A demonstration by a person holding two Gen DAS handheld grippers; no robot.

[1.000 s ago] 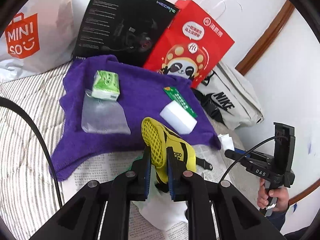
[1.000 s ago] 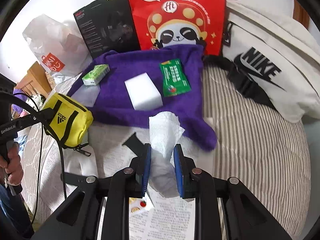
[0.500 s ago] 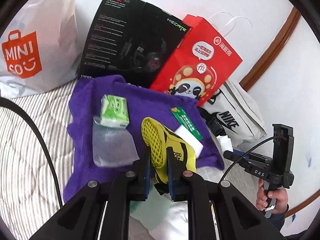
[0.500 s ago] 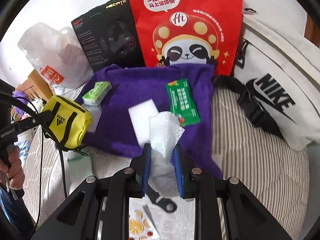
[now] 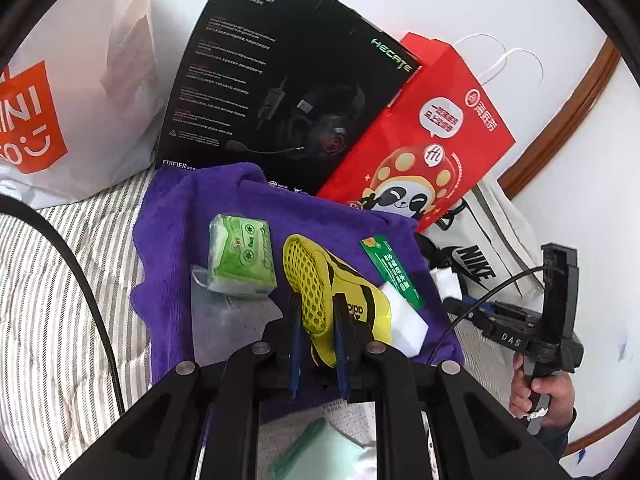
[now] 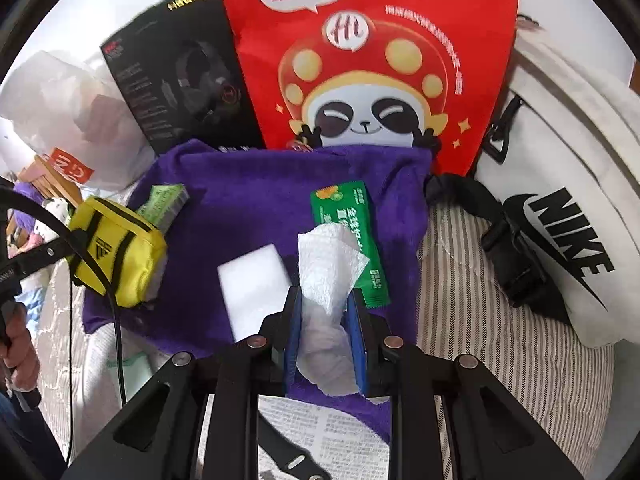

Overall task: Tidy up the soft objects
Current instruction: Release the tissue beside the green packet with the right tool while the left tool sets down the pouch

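My left gripper (image 5: 315,316) is shut on a yellow Adidas pouch (image 5: 336,296) and holds it above the purple towel (image 5: 180,248); the pouch also shows in the right wrist view (image 6: 116,252). My right gripper (image 6: 325,308) is shut on a crumpled white tissue (image 6: 326,276) above the towel's (image 6: 248,196) near edge. On the towel lie a green tissue pack (image 5: 240,256), a clear plastic bag (image 5: 224,320), a white sponge block (image 6: 256,280) and a green sachet (image 6: 352,236).
Behind the towel stand a black headset box (image 5: 288,100), a red panda paper bag (image 6: 372,60) and a white Miniso bag (image 5: 60,92). A white Nike bag (image 6: 560,200) lies at the right on the striped bedding (image 6: 500,360). Newspaper (image 6: 332,432) lies in front.
Both grippers have moved forward over the purple towel, carrying the yellow pouch and the white tissue. Both stay shut on their loads.
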